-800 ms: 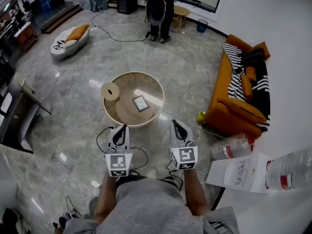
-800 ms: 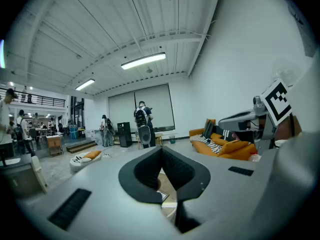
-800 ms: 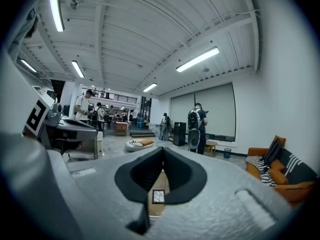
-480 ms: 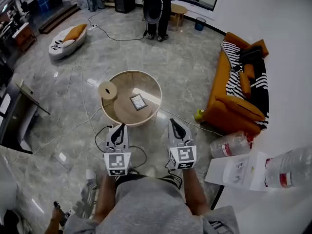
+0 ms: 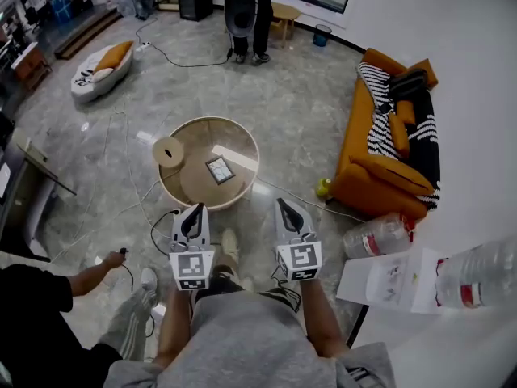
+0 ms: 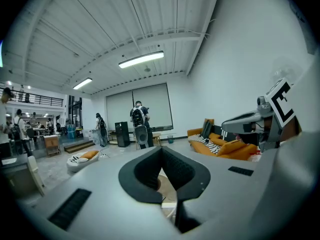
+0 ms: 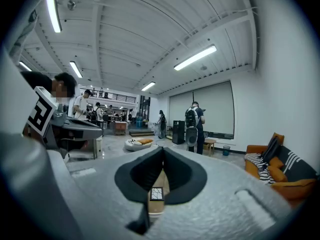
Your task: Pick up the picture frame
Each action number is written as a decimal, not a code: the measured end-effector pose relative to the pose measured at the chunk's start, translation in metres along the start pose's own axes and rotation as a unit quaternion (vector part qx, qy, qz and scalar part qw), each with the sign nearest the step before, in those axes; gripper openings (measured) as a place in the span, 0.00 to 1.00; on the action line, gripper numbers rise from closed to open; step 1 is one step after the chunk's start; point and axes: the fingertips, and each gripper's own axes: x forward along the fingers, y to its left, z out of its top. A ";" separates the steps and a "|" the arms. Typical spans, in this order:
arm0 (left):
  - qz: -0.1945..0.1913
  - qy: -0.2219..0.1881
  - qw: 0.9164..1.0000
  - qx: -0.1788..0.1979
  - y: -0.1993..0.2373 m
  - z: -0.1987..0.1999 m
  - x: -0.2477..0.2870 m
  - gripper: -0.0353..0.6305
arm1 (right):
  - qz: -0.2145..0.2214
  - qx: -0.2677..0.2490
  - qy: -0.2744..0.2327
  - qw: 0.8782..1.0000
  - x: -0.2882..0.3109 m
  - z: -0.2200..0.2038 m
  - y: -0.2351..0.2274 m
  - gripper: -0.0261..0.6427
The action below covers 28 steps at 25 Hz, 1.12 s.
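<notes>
The picture frame (image 5: 220, 169) is small and dark-edged and lies flat on a round wooden table (image 5: 242, 148) on the floor ahead of me. Both grippers hover short of the table's near edge, apart from the frame. My left gripper (image 5: 194, 214) points at the table's near left and its jaws meet at the tips, shut and empty (image 6: 161, 151). My right gripper (image 5: 287, 212) is off the table's near right, also shut with nothing in it (image 7: 163, 153). In the right gripper view the frame (image 7: 156, 193) shows through the gap below the closed tips.
A tan roll (image 5: 167, 151) stands on the table's left rim. Cables (image 5: 137, 192) run over the floor around it. An orange sofa (image 5: 386, 156) is at the right, with bottles (image 5: 378, 238) on a white counter near me. A person's arm (image 5: 89, 272) reaches in at lower left.
A person in black has come into view at the lower left, hand near a cable. The table and frame sit slightly further left in view. Both grippers keep their places, still shut.
</notes>
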 end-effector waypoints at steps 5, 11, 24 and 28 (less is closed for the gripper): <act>-0.003 0.001 1.000 0.000 0.007 -0.007 0.040 0.08 | -0.001 0.002 0.001 1.000 0.030 -0.008 -0.017 0.04; -0.006 0.013 1.000 -0.011 0.027 -0.012 0.109 0.08 | 0.001 0.004 0.014 1.000 0.095 -0.012 -0.049 0.04; 0.033 0.044 0.998 -0.038 0.106 0.000 0.272 0.08 | 0.068 0.012 0.038 0.997 0.290 0.005 -0.103 0.04; 0.051 0.054 0.996 -0.048 0.131 -0.003 0.303 0.08 | 0.090 0.015 0.042 0.995 0.340 0.010 -0.109 0.04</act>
